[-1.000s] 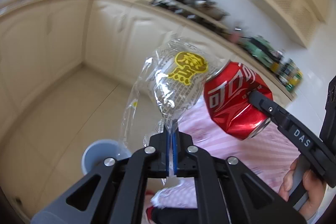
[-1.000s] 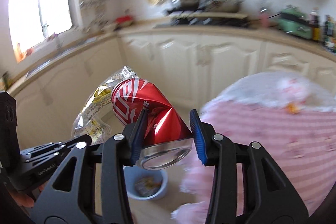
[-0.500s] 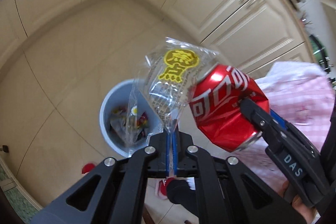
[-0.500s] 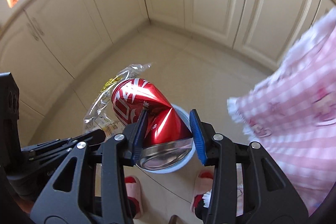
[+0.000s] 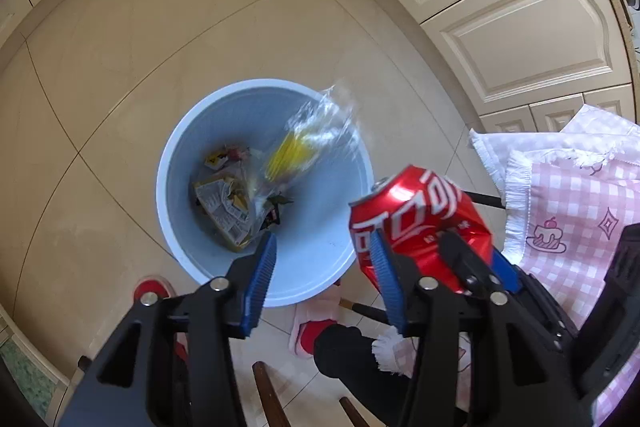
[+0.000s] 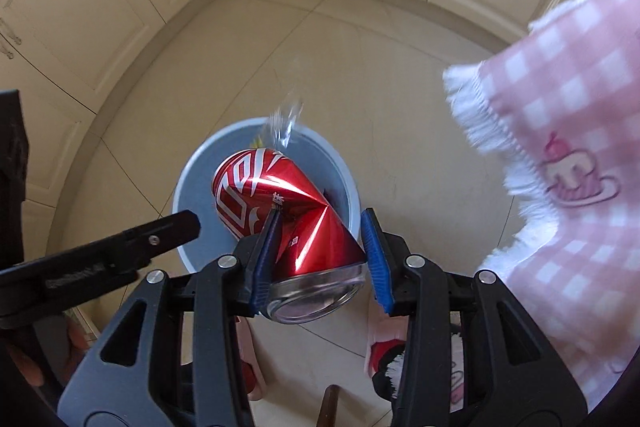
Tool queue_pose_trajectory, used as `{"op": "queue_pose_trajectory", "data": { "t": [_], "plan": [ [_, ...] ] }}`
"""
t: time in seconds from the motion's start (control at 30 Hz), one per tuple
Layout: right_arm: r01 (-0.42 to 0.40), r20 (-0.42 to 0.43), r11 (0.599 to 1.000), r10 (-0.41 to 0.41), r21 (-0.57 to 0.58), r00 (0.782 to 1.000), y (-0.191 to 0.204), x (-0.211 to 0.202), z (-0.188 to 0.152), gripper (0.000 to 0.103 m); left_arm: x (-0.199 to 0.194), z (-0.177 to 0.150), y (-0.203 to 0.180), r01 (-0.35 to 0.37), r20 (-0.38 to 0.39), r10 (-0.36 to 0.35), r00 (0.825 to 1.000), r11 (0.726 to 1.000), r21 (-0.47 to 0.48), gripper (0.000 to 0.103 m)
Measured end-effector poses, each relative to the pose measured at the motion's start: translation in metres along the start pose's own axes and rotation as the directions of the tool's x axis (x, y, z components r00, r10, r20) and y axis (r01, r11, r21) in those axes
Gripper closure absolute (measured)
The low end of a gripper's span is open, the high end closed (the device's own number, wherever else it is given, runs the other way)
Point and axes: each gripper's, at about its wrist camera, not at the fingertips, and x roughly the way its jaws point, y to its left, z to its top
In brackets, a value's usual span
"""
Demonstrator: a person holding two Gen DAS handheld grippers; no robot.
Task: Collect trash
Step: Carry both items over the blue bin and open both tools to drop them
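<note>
**Desk:** What fills the picture, biggest things first?

**Photographer:** A cream tiled kitchen floor (image 5: 120, 75) edged by cream cabinets (image 5: 516, 39). At the right hangs a pink checked tablecloth (image 5: 576, 211) with a white fringe and a cake drawing. On the floor stands a pale blue round trash bin (image 5: 320, 267), seen from straight above, with printed wrappers and scraps lying at its bottom.

**Desk:** And the grippers?

**Photographer:** The left gripper (image 5: 322, 279) is over the near rim of the bin, its blue-padded jaws spread wide with nothing between them. The right gripper (image 6: 320, 259) is just beside it, its pads pinching a crushed red soda can (image 6: 280, 211) across the dented middle, silver base toward the camera.

**Desk:** Where does the can sit relative to the bin?

**Photographer:** In the right wrist view it lies over the bin's opening; from the left wrist it appears at the bin's right rim, held in the air, not inside.

**Desk:** The clear thing in the bin?

**Photographer:** A transparent plastic wrapper (image 5: 312, 143) with a yellow patch, motion-blurred, free of both grippers, over the far side of the bin's opening. Whether it touches the wall I cannot tell.

**Desk:** Anything smaller?

**Photographer:** Red-and-pink slippers (image 5: 316, 323) on the floor beside the bin.
</note>
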Motion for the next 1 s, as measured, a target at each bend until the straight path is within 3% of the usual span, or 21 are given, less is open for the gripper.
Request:
{"op": "queue_pose_trajectory", "data": {
  "t": [0.17,0.6,1.0],
  "plan": [
    [-0.013,-0.008,1.0,0.013,0.006,1.0,0.004,0.007,0.002,0.063,-0.004,0.003,0.004,-0.048,0.011,0.048,0.999,0.999,-0.023,0.042],
    [-0.06,-0.053,0.997,0.062,0.038,0.997,0.016,0.048,0.001,0.062,-0.003,0.008,0.043,-0.128,-0.015,0.127,0.992,0.984,-0.127,0.041],
    [-0.108,-0.059,0.99,0.113,0.088,0.992,0.021,0.055,-0.004,0.061,-0.002,0.009,0.042,-0.154,-0.022,0.153,0.988,0.982,-0.109,0.041]
  ]
}}
